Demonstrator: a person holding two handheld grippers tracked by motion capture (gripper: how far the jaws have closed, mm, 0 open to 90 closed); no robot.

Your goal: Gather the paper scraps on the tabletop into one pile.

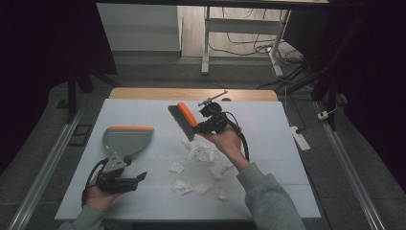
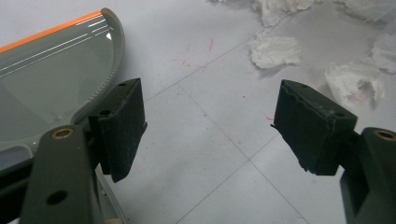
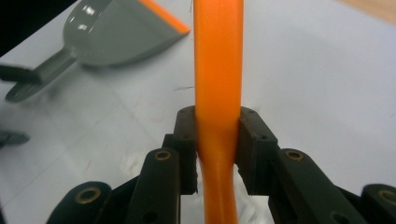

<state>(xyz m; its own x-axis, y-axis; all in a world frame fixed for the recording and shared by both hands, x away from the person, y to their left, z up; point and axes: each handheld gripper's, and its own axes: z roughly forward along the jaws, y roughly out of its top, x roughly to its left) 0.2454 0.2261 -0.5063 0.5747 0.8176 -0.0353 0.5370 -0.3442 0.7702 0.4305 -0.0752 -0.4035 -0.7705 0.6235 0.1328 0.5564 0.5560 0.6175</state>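
**High view: brush lifted over the scraps, dustpan waiting unheld**

High view puts the left gripper [image 1: 136, 177] nearest, low on the white table [image 1: 287, 143], just this side of the dustpan [image 1: 127, 140]. In the left gripper view its jaws stand wide apart with bare table between them, and the dustpan's handle runs beside the left jaw, not inside the gap; so nothing is held there.

Right of the dustpan lie the crumpled paper scraps [image 1: 203, 160], scattered in a loose patch that reaches toward the near edge of the table.

Beyond the scraps, and farther from the dustpan, the right gripper [image 1: 200, 125] holds the brush [image 1: 184, 120] tilted, bristles pointing down to the left and apparently clear of the table. In the right gripper view its jaws press on both sides of the orange handle [image 3: 218, 93], a firm grip.

I judge the step in hand to be sweeping: the brush is carried to the far side of the scraps. The next move calls for lowering the bristles behind the scraps and drawing them toward the dustpan's orange lip, while the left gripper closes on the dustpan's handle to steady it.
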